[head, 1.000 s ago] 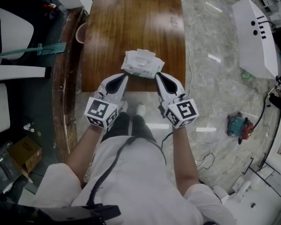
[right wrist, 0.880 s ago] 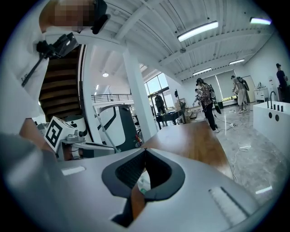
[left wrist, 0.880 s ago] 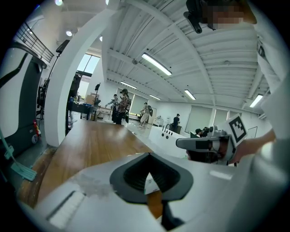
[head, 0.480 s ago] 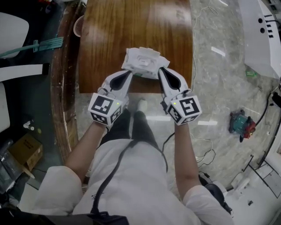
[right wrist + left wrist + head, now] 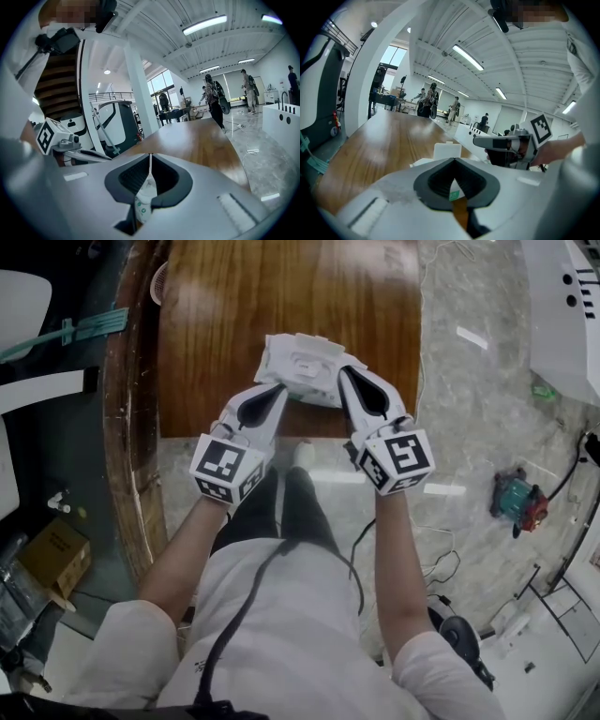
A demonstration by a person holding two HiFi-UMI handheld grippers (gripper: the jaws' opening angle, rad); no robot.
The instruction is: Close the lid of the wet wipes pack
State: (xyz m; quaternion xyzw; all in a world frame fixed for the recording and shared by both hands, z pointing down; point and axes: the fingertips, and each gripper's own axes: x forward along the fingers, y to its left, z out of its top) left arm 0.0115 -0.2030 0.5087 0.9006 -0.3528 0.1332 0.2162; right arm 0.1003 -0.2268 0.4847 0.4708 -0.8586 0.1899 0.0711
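Observation:
A white wet wipes pack (image 5: pixel 305 367) hangs between both grippers over the near edge of the wooden table (image 5: pixel 234 306). Its lid (image 5: pixel 447 150) stands up open on top. My left gripper (image 5: pixel 279 395) is shut on the pack's left edge, and a strip of pack with a green label (image 5: pixel 455 193) shows between its jaws. My right gripper (image 5: pixel 345 379) pinches the right edge. A thin fold of the pack (image 5: pixel 143 201) sits between its jaws, which are just starting to open. The right gripper (image 5: pixel 506 143) also shows in the left gripper view.
The table's front edge (image 5: pixel 281 434) runs right under the grippers, with the person's legs below it. On the stone floor lie a red and teal tool (image 5: pixel 514 502) and cables. A cardboard box (image 5: pixel 56 554) sits at the left. A white machine (image 5: pixel 572 296) stands at the upper right.
Both grippers have sunk together with the pack and moved a little farther over the table's near edge. The grip on each side looks the same.

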